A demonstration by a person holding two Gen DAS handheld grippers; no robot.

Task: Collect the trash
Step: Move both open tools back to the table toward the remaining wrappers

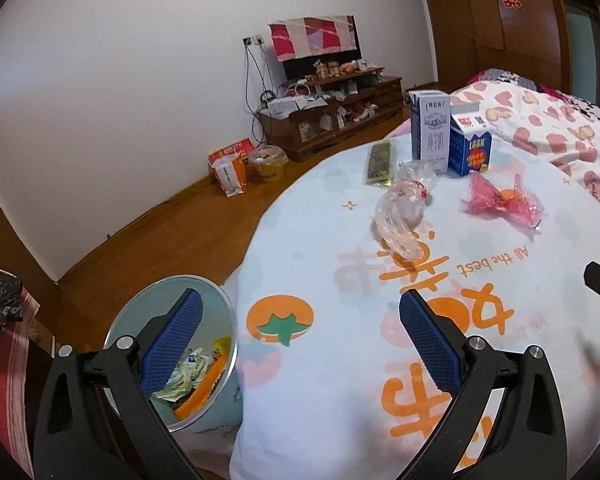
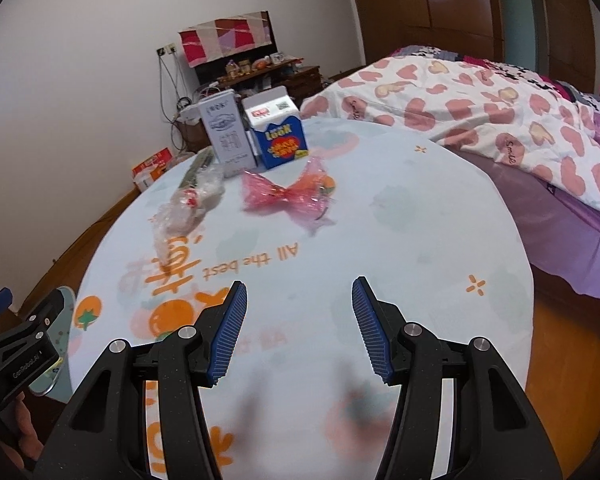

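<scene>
A round table under a pale cloth printed with orange fruit (image 2: pixel 380 216) carries the trash near its far edge: tall grey-white carton (image 2: pixel 225 136), blue-and-white carton (image 2: pixel 281 136), crumpled clear plastic bag (image 1: pixel 396 216), pink cellophane wrapper (image 2: pixel 288 196). A pale blue bin (image 1: pixel 204 412) stands beside the near-left edge. Left gripper (image 1: pixel 300 344) and right gripper (image 2: pixel 300 332) both gape, empty. Best pinch the wrapper's twisted middle.

The left gripper (image 1: pixel 300 336) is hovering with jaws wide apart over the near table (image 1: pixel 332 360), a trash bin (image 1: pixel 140 312) sitting at its left, while wrappers and two cartons are lying far beyond.
</scene>
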